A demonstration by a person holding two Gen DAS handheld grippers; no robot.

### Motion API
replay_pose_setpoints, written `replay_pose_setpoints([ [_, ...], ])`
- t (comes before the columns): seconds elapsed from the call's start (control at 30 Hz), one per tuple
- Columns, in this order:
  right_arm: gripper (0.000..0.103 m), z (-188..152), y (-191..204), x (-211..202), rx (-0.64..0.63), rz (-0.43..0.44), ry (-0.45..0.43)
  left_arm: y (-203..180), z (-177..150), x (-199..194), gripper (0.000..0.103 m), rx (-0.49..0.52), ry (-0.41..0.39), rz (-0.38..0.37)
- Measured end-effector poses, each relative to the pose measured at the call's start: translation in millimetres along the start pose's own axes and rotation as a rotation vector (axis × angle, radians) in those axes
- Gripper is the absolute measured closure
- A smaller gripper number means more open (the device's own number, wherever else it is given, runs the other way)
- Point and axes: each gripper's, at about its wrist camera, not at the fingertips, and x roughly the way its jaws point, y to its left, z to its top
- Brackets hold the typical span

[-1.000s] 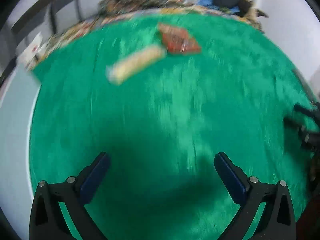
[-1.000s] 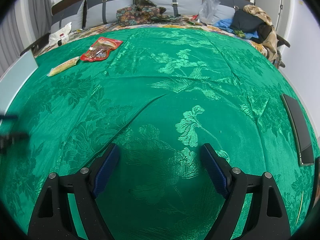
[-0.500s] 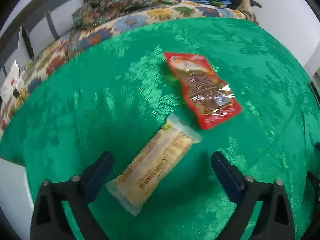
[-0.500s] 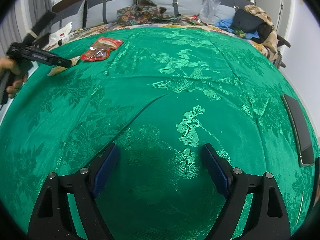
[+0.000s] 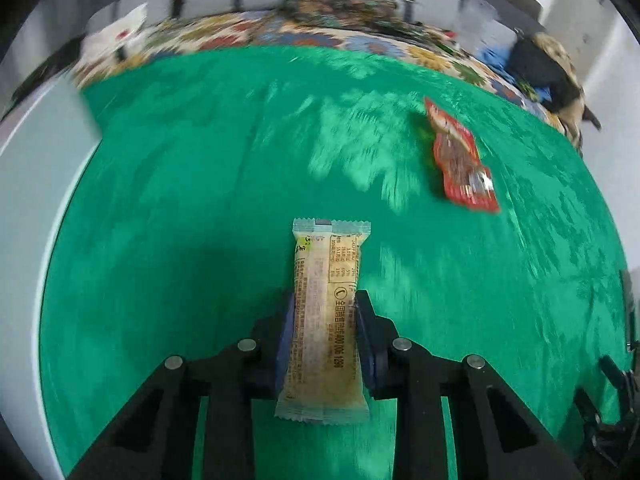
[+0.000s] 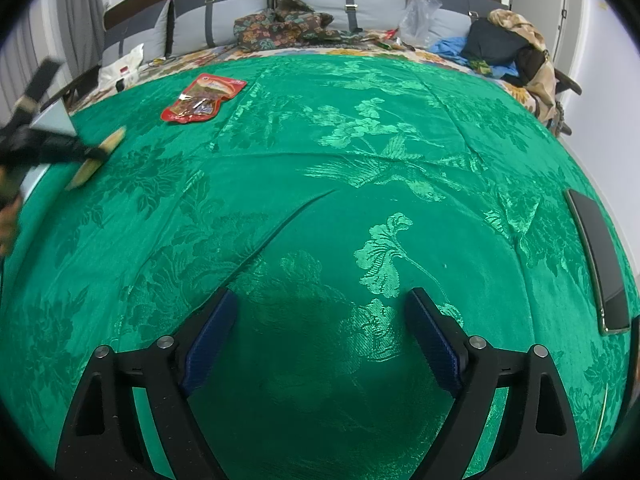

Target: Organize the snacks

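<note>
My left gripper (image 5: 324,300) is shut on a long beige snack bar (image 5: 325,280), gripping its middle, the bar pointing forward over the green bedspread (image 5: 180,200). A red snack pouch (image 5: 462,160) lies on the spread ahead to the right. In the right wrist view the left gripper (image 6: 94,154) holds the beige bar (image 6: 90,164) at the far left, and the red pouch (image 6: 202,98) lies beyond it. My right gripper (image 6: 320,300) is open and empty above the spread.
A black phone (image 6: 598,268) lies at the bed's right edge. Pillows (image 6: 216,16), patterned cloth (image 6: 280,28), a white bag (image 6: 120,70), a clear plastic bag (image 6: 420,16) and a pile of clothes (image 6: 508,48) sit at the head of the bed.
My left gripper moved up to the beige bar, closed on it and turned, so the red pouch now sits to the right. My right gripper stayed still.
</note>
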Motion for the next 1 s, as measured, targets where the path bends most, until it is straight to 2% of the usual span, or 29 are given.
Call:
replay_pose_setpoints([
  [0.1,0.013,0,-1,0,0.000,0.000,0.000,0,-36,-17,0.075,-0.001,-0.011,0.013],
  [0.17,0.013,0,-1,0,0.000,0.000,0.000,-2,-48,-21,0.073,0.005,-0.018,0.013],
  [0.23,0.013,0,-1,0,0.000,0.000,0.000,-2,-54,-24,0.057,0.008,-0.042,-0.002],
  [0.3,0.013,0,-1,0,0.000,0.000,0.000,-3,-52,-21,0.022,0.013,-0.053,-0.017],
  [0.33,0.013,0,-1,0,0.001,0.001,0.000,-4,-51,-19,0.019,0.023,-0.062,0.011],
  [0.47,0.013,0,-1,0,0.001,0.001,0.000,-9,-50,-10,0.013,0.094,-0.093,0.060],
  [0.57,0.013,0,-1,0,0.000,0.000,0.001,-14,-54,-7,0.003,0.149,-0.107,0.079],
  [0.6,0.013,0,-1,0,0.000,0.000,0.001,-13,-54,-6,0.000,0.141,-0.105,0.082],
  [0.83,0.013,0,-1,0,0.000,0.000,0.001,-9,-53,-5,0.000,0.114,-0.143,0.086],
  [1.0,0.013,0,-1,0,0.001,0.001,0.001,14,-50,-7,0.000,-0.049,-0.156,0.171],
])
